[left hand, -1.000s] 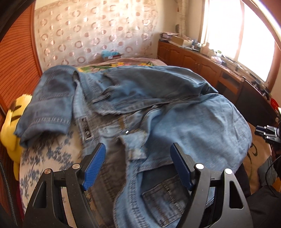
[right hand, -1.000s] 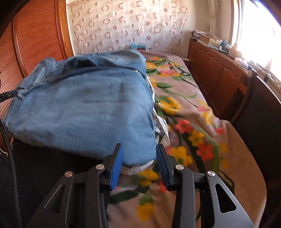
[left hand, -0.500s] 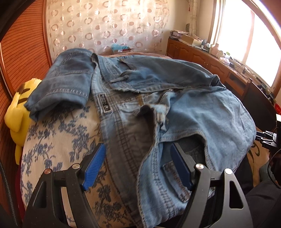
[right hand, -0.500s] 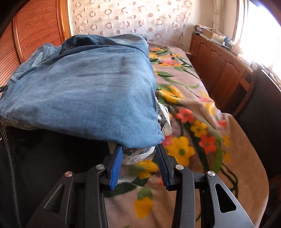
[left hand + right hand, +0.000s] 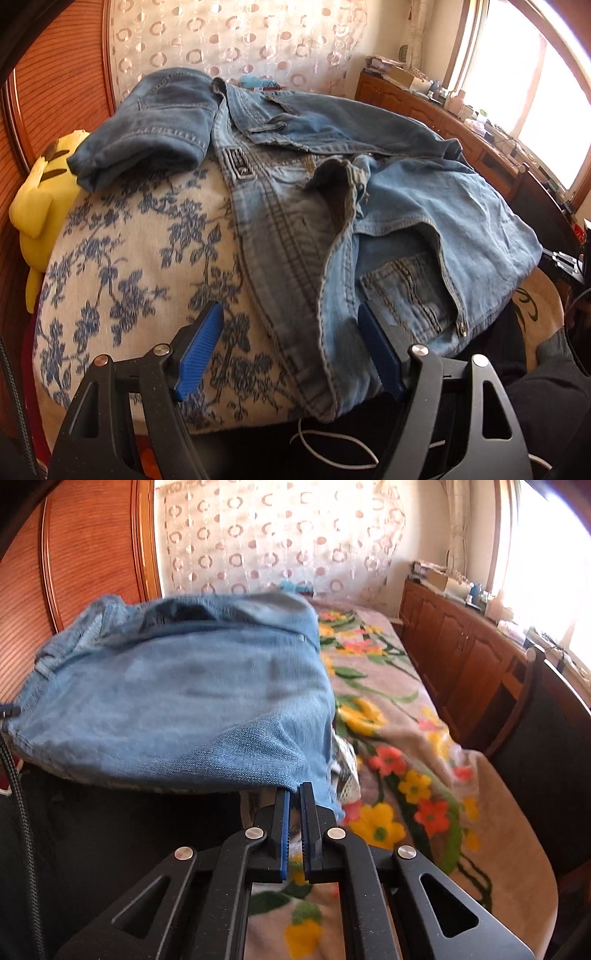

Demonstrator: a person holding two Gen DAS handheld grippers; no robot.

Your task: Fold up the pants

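- The pants (image 5: 332,206), pale blue denim jeans, are lying rumpled across a bed, spreading from the near edge toward the far left.
- In the left wrist view, the waistband with its dark label (image 5: 239,164) is running down the middle, one rolled leg (image 5: 147,125) is lying at the far left, and a back pocket (image 5: 402,291) is showing at the near right.
- The right wrist view is showing none of these details, only a broad plain panel of the pants (image 5: 177,701), somewhat blurred, with its near corner reaching down to the right gripper (image 5: 293,794).
- The right gripper's jaws have just been closing and are now standing almost together, pinching the near corner of the denim between their tips.
- The left gripper (image 5: 291,339) is hovering at the near edge with its jaws spread wide; the denim's near fold is lying between them, the right pad close against it, though whether it is touching I cannot tell.
- Only the left wrist view is showing the blue-flowered white cover (image 5: 122,251) under the pants, a yellow plush toy (image 5: 40,199) at the far left, and a white cord (image 5: 332,439) below the bed's edge.
- Only the right wrist view is showing the bright floral blanket (image 5: 406,738) stretching to the right of the pants.
- Both views are showing a patterned curtain (image 5: 280,542) at the far end, and wooden cabinets (image 5: 461,657) under a bright window on the right.
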